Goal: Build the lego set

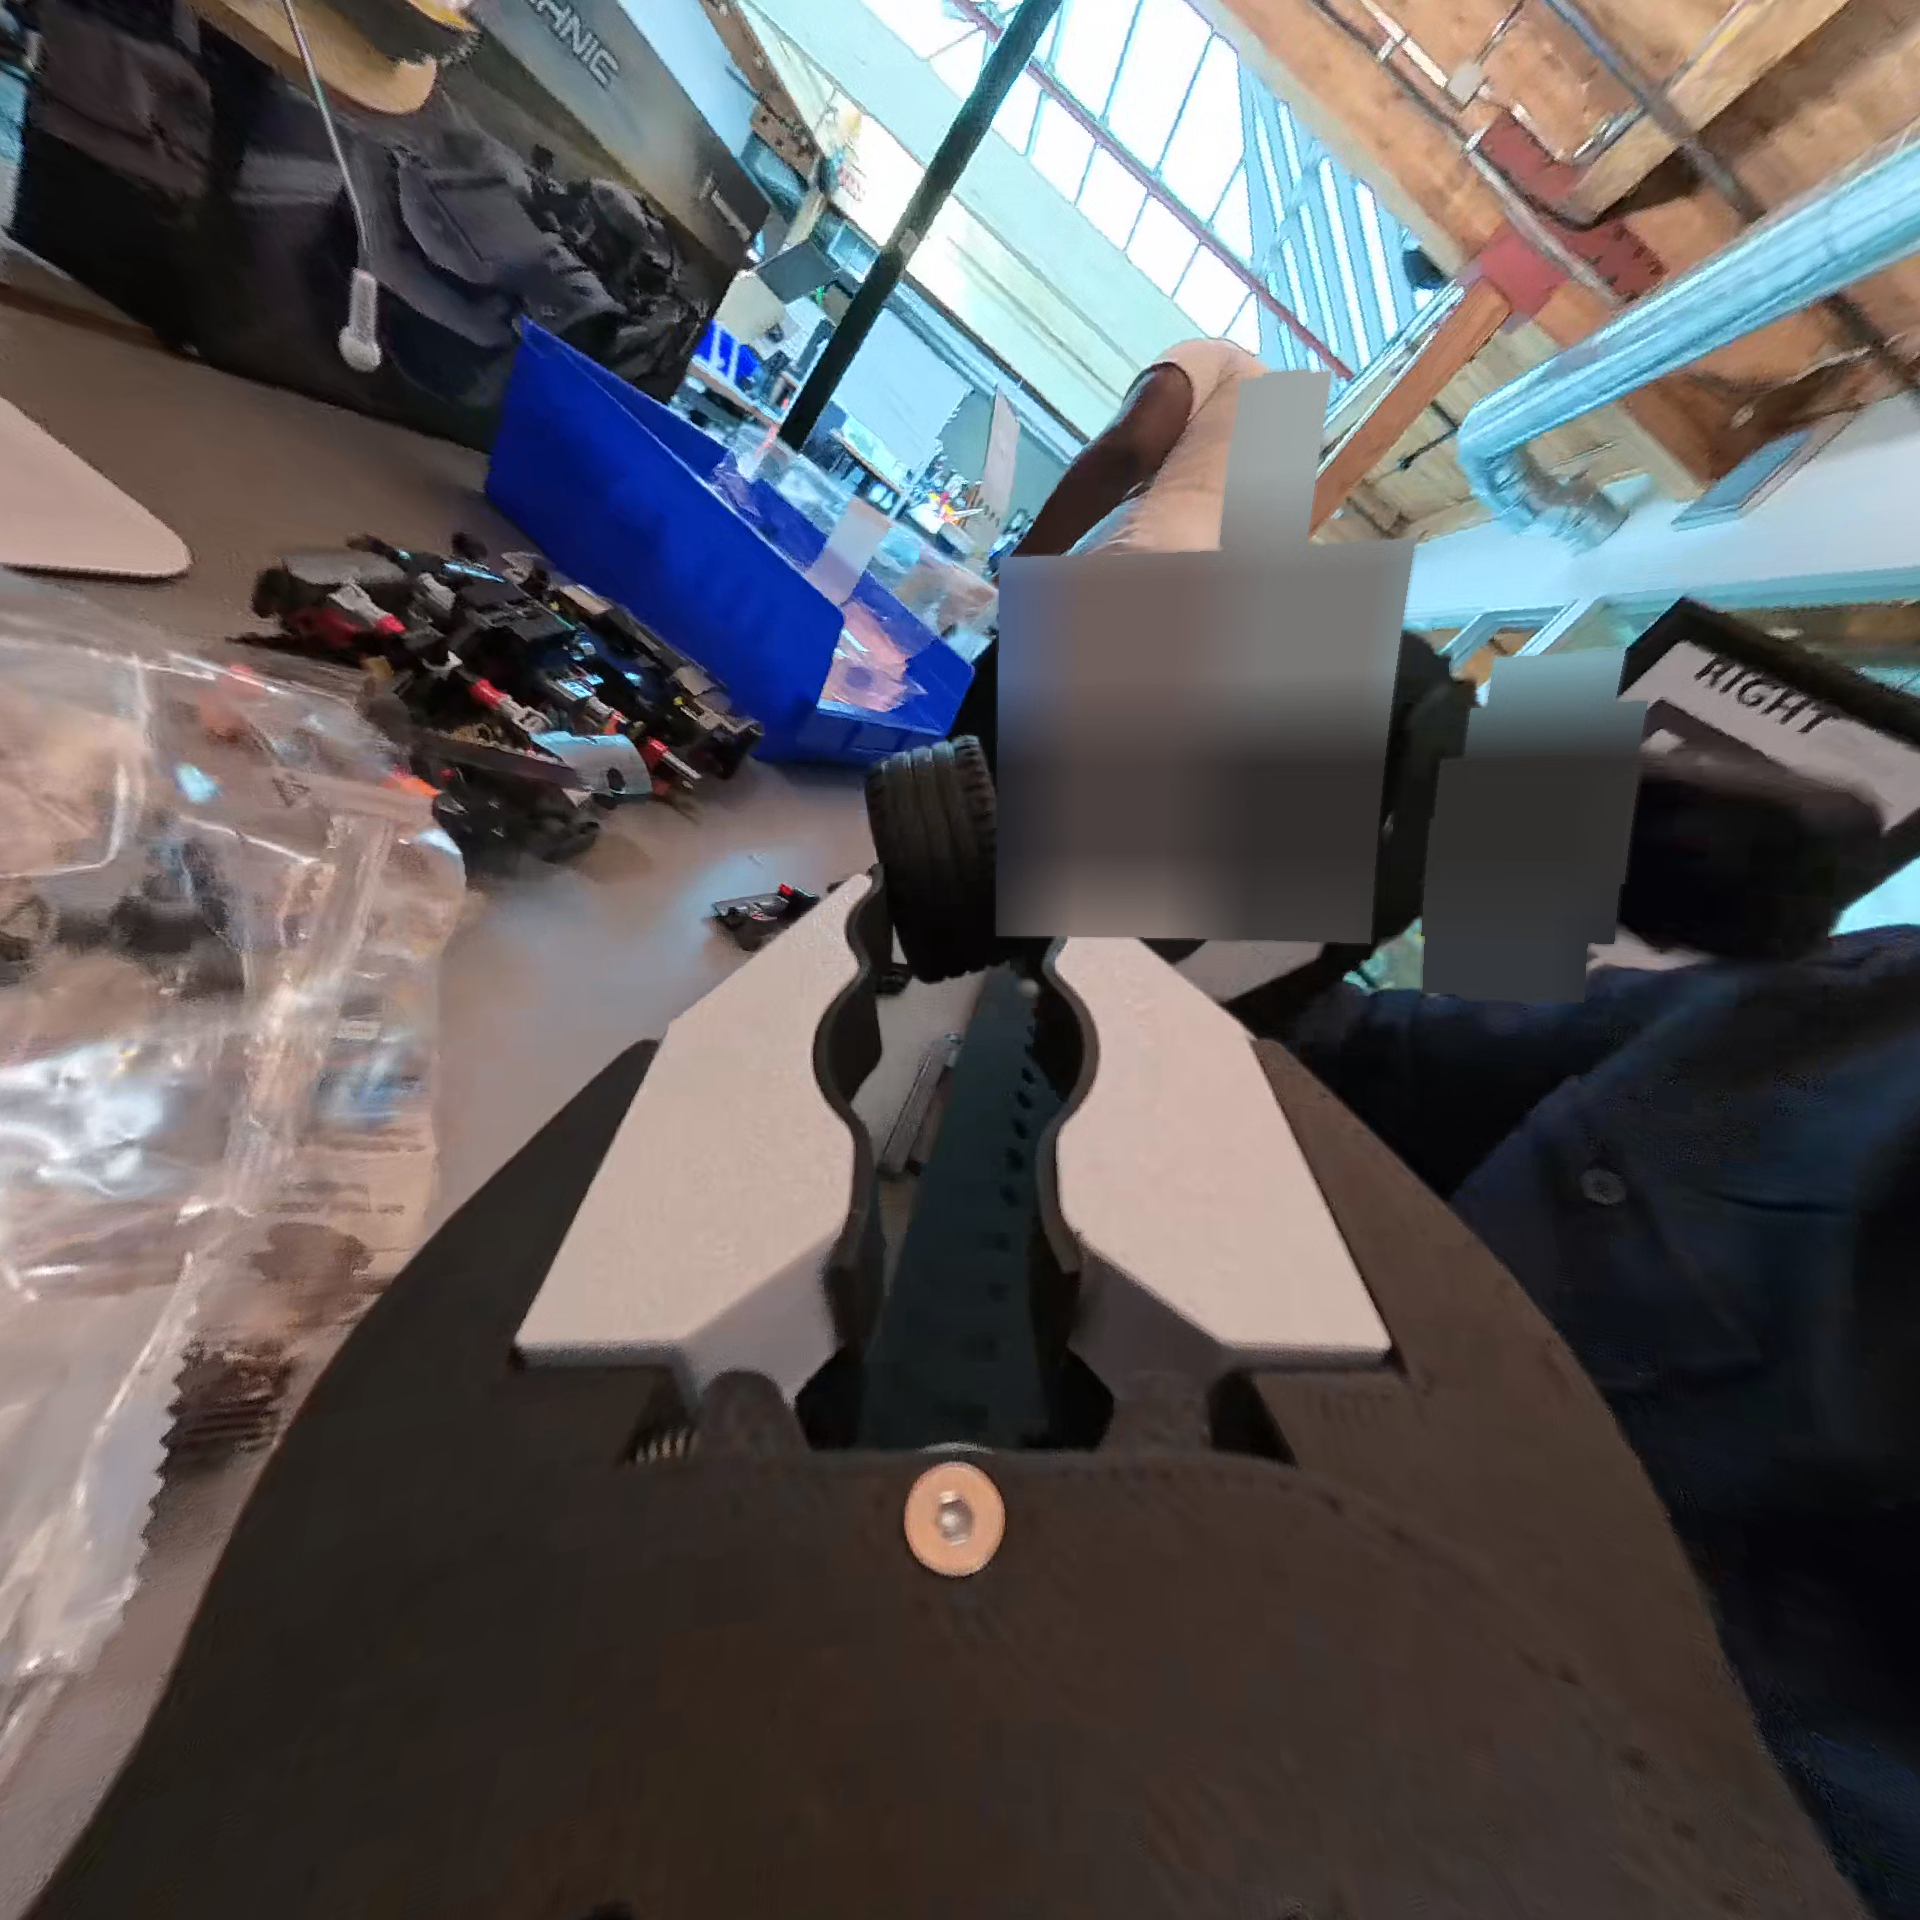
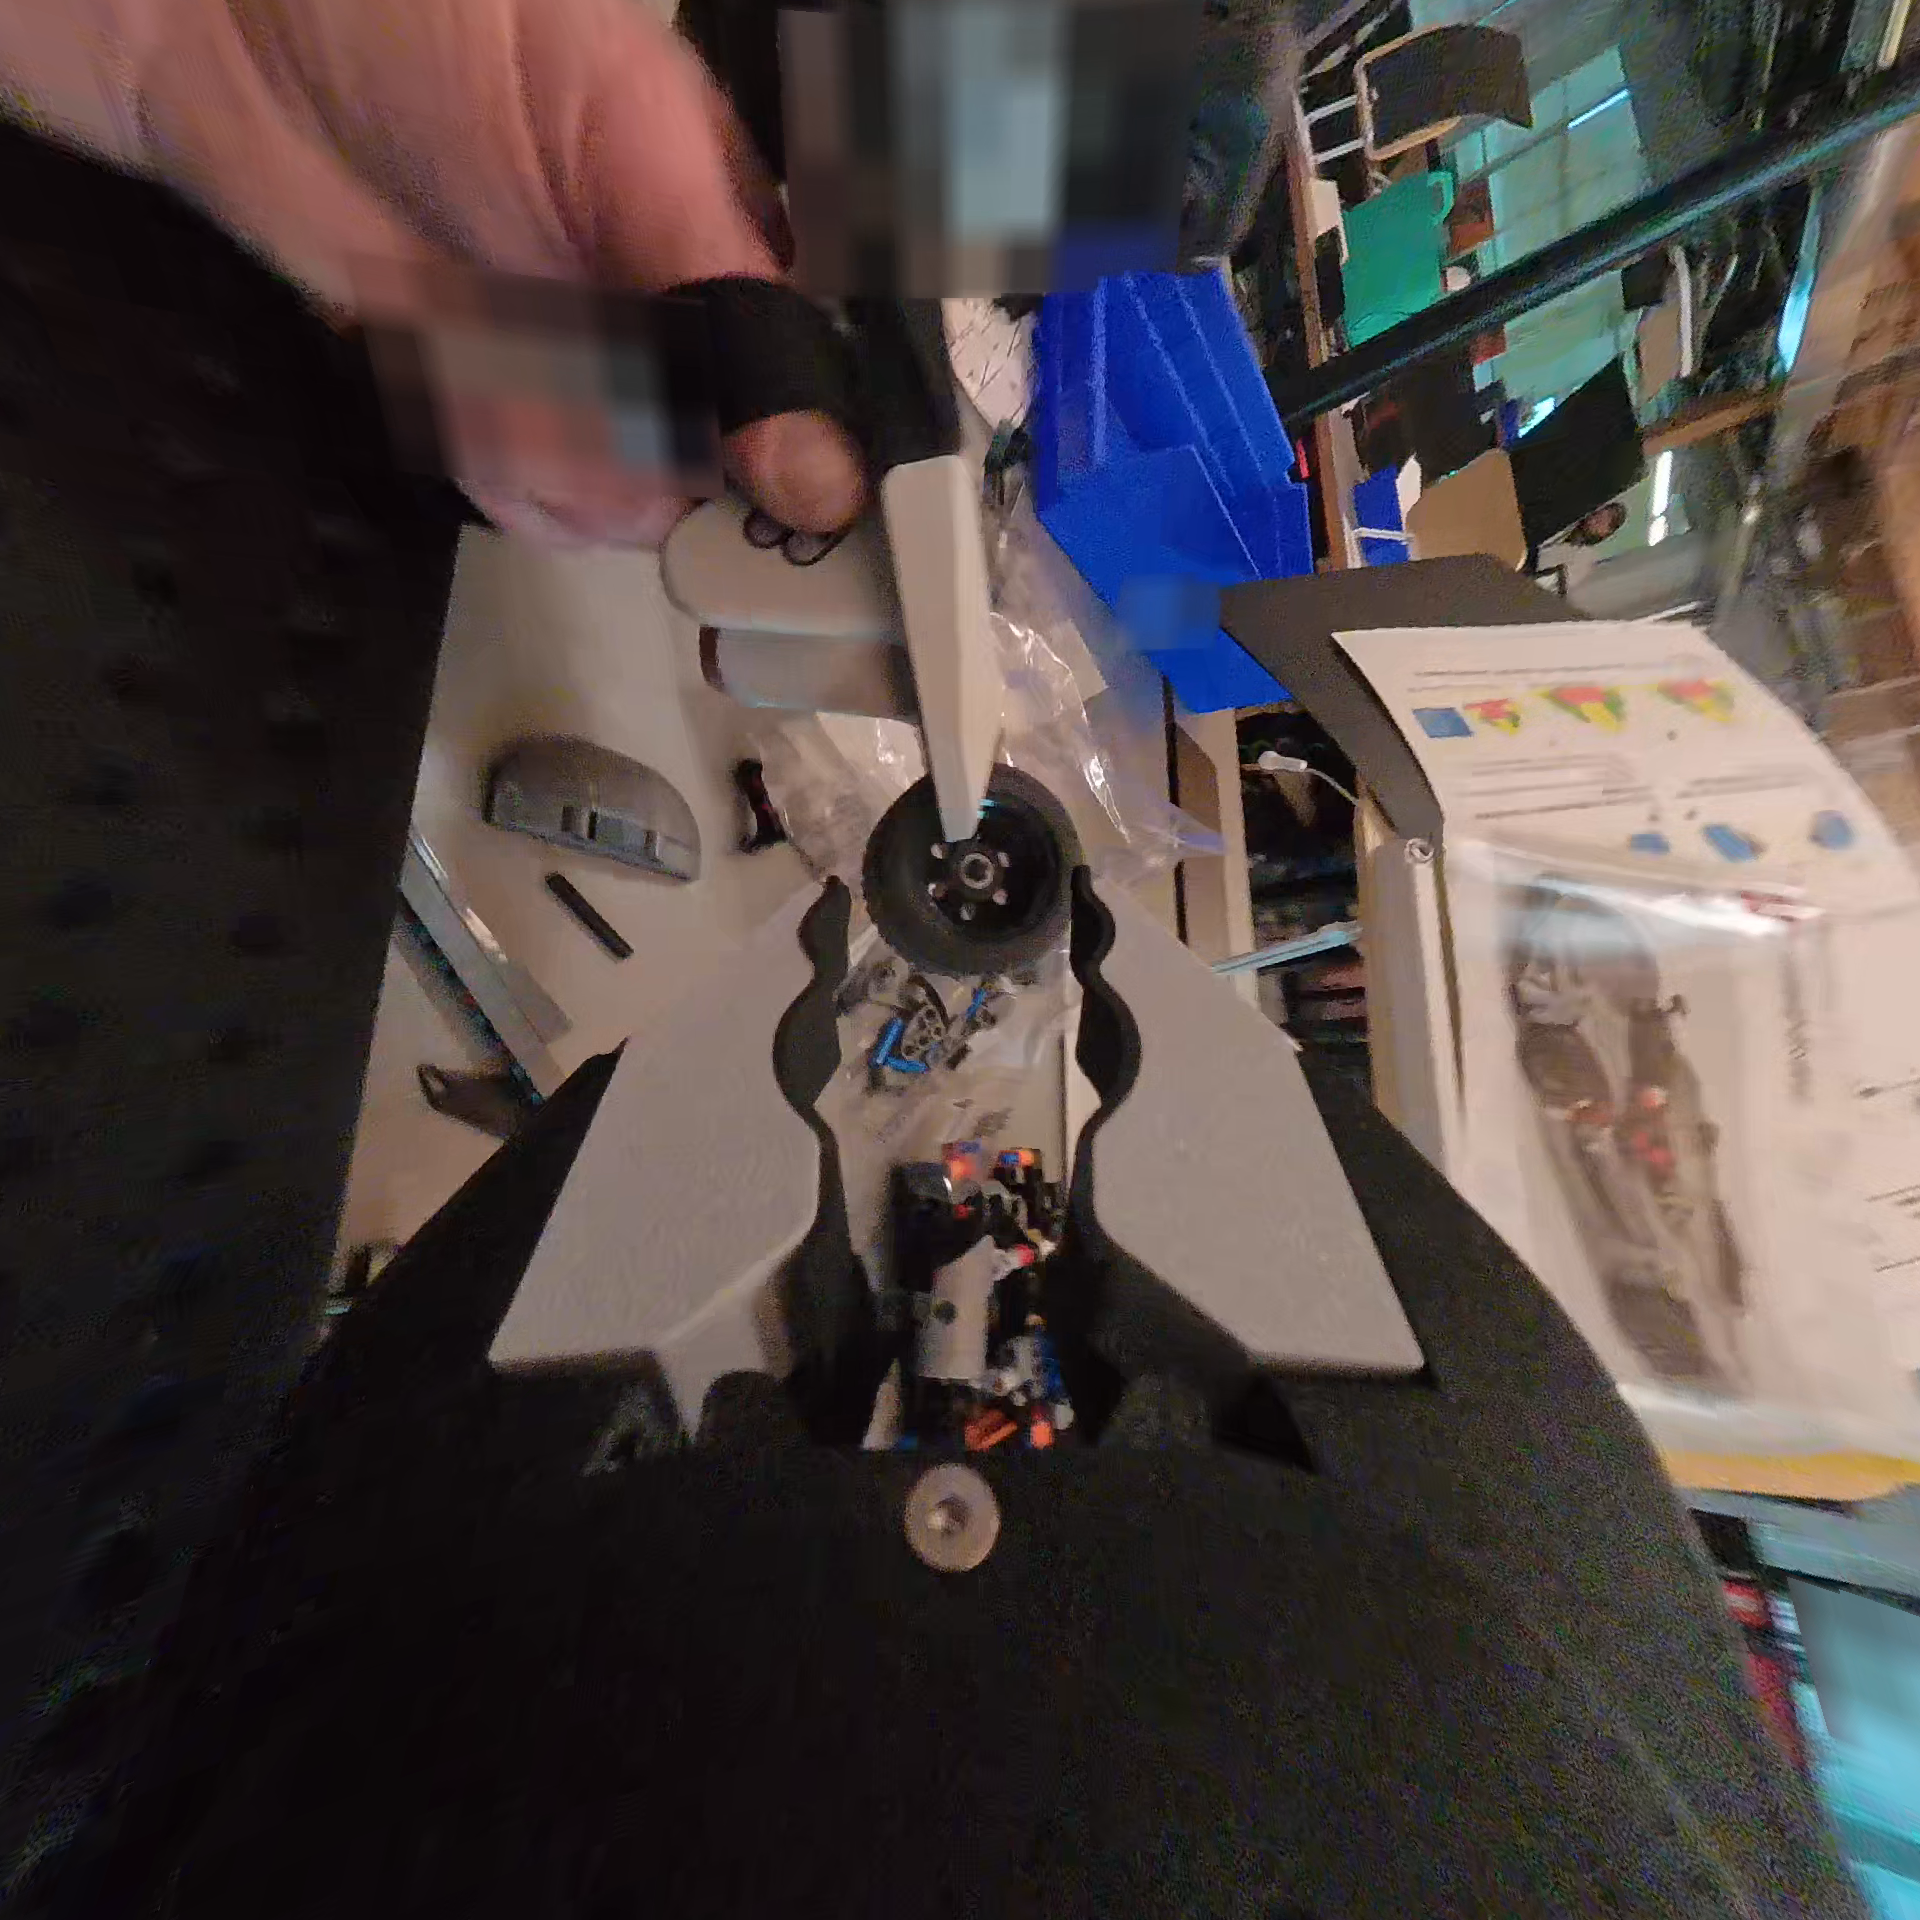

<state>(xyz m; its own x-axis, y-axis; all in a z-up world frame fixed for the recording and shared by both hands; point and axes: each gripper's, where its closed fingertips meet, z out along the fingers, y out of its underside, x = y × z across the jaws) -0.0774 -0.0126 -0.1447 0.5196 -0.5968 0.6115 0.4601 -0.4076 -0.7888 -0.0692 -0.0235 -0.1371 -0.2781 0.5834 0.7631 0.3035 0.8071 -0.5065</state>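
Note:
A black Lego wheel [image 2: 971, 914] hangs over the table between both grippers. My right gripper [image 2: 956, 894] has its fingertips against the tyre's tread on both sides. My left gripper [image 1: 961, 925] comes from the far side. One of its white fingers [image 2: 951, 665] lies across the wheel's face down to the hub. In the left wrist view the wheel [image 1: 930, 852] sits at my fingertips, its right part hidden by a blurred patch. The half-built black car [image 1: 499, 686] lies on the table; it also shows in the right wrist view [image 2: 977, 1299].
A blue bin [image 1: 665, 540] stands behind the car. Clear bags of parts [image 1: 187, 935] lie at the left. A grey curved panel [image 2: 592, 805] and a black axle [image 2: 587, 914] lie on the white table [image 2: 540, 665]. The bagged instruction booklet [image 2: 1621, 987] is at the right.

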